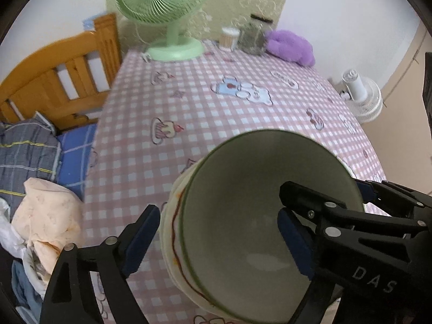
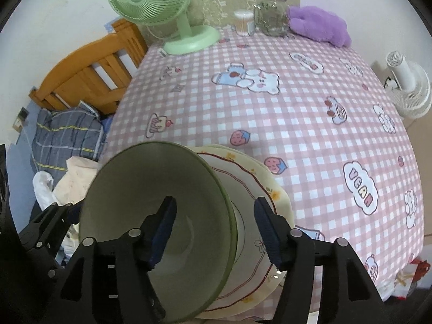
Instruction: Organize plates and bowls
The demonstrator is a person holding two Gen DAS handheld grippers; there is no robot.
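Note:
A pale green bowl [image 1: 243, 183] [image 2: 151, 183] with a dark green rim rests on a stack of plates [image 2: 259, 178] [image 1: 172, 216], cream with a red wavy line, near the front edge of the pink checked table [image 2: 297, 121]. My left gripper [image 1: 218, 212] is open and straddles the bowl's left wall, one pad outside beside the plates and the other inside the bowl; neither presses on it. My right gripper [image 2: 214, 201] is open astride the right wall, its left pad in the bowl and its right pad over the plates, with gaps on both sides.
At the table's far end stand a green desk fan [image 2: 172, 8], a cotton-swab tub [image 2: 243, 23], a glass jar [image 2: 271, 13] and a purple plush [image 2: 318, 24]. A wooden bed frame [image 1: 62, 73] with bedding [image 1: 27, 145] lies left. A white fan [image 2: 407, 86] stands right.

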